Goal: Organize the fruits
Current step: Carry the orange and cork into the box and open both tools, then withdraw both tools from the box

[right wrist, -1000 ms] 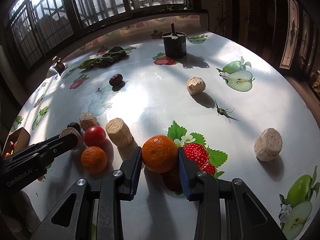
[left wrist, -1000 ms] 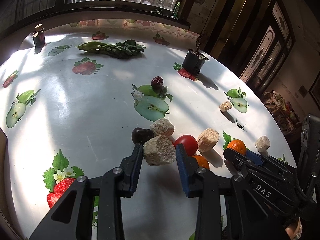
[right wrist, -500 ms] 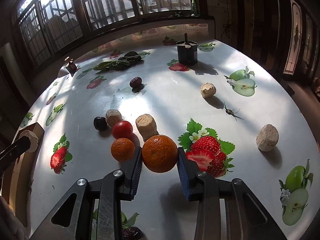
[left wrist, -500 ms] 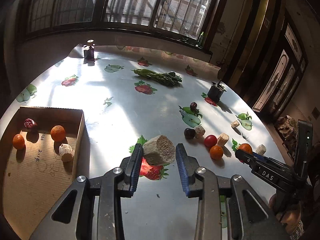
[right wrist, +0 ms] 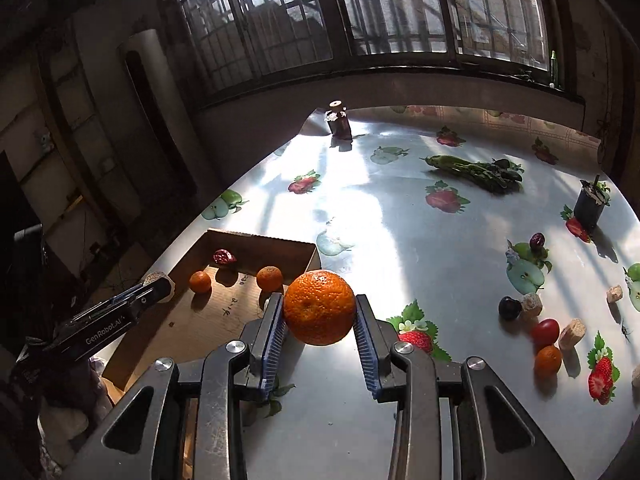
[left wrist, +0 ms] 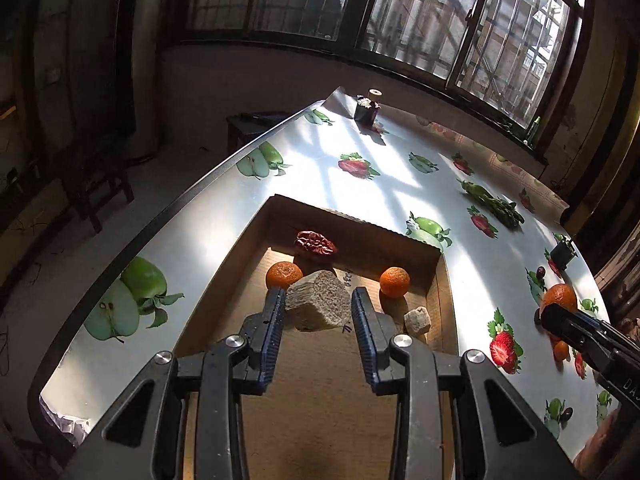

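My left hand-held gripper (left wrist: pixel 318 312) is clamped on a tan fibrous chunk (left wrist: pixel 318 300), both pads pressing its sides, held above the floor of the cardboard box (left wrist: pixel 320 400). My right hand-held gripper (right wrist: pixel 320 316) grasps a large orange (right wrist: pixel 319 307), held over the worktop (right wrist: pixel 400 240) just beside the box's right wall.

In the box: a small pale chunk (left wrist: pixel 417 321) near the right wall, two small oranges (left wrist: pixel 284 275) (left wrist: pixel 394 281) further in, a wrinkled red date (left wrist: pixel 315 243) by the far wall.

On the worktop to the right, loose: another small orange (right wrist: pixel 548 361), a red tomato (right wrist: pixel 545 332), a dark plum (right wrist: pixel 509 307), several tan chunks (right wrist: pixel 572 332), a second date (right wrist: pixel 537 241).

Far side: leafy greens (right wrist: pixel 476 170), a dark cup (right wrist: pixel 591 204), a small bottle (right wrist: pixel 339 120) by the window
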{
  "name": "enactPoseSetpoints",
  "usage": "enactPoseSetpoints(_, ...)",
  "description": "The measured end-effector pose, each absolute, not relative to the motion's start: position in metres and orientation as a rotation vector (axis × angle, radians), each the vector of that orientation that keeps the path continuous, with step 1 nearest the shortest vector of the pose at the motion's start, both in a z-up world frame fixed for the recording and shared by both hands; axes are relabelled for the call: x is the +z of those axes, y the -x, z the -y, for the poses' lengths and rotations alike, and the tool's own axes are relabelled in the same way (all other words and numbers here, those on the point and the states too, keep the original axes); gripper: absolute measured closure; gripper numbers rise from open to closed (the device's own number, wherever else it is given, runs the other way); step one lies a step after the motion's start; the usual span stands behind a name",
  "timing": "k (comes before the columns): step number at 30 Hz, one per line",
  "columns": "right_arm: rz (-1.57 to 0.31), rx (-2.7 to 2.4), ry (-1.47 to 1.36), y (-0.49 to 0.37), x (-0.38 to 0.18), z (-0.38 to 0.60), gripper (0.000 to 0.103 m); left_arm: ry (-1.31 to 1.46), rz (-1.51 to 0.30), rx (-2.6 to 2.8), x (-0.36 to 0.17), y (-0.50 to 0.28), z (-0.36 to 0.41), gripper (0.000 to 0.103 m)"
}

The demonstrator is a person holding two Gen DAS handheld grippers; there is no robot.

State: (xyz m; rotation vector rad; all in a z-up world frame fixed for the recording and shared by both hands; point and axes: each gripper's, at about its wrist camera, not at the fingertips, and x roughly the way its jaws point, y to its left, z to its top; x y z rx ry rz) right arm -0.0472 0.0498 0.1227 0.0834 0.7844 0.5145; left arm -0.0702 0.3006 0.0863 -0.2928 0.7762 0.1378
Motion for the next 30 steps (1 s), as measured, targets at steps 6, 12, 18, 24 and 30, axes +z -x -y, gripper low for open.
enactPoseSetpoints(6,-0.93,0.634,-0.045,0.02,0.075,-0.126,0.066,0.341,-0.895,0.149,0.056,0.047,-0.332,0.07)
enactPoseSetpoints(12,-1.029,0.627,0.015,0.006,0.037,-0.156,0.066,0.361,-0.966,0.148,0.037,0.036,-0.335,0.07)
enactPoseSetpoints(18,-1.036,0.609,0.047,-0.001,0.031,-0.163,0.065,0.367,-0.994,0.16,0.03,0.031,-0.336,0.07)
enactPoseSetpoints(24,-1.027,0.618,0.028,-0.001,0.032,-0.163,0.065,0.371,-0.975,0.166,0.033,0.034,-0.337,0.069)
enactPoseSetpoints(30,-0.957,0.604,0.007,0.011,0.055,-0.149,0.065,0.375,-0.888,0.195,0.059,0.06,-0.334,0.054)
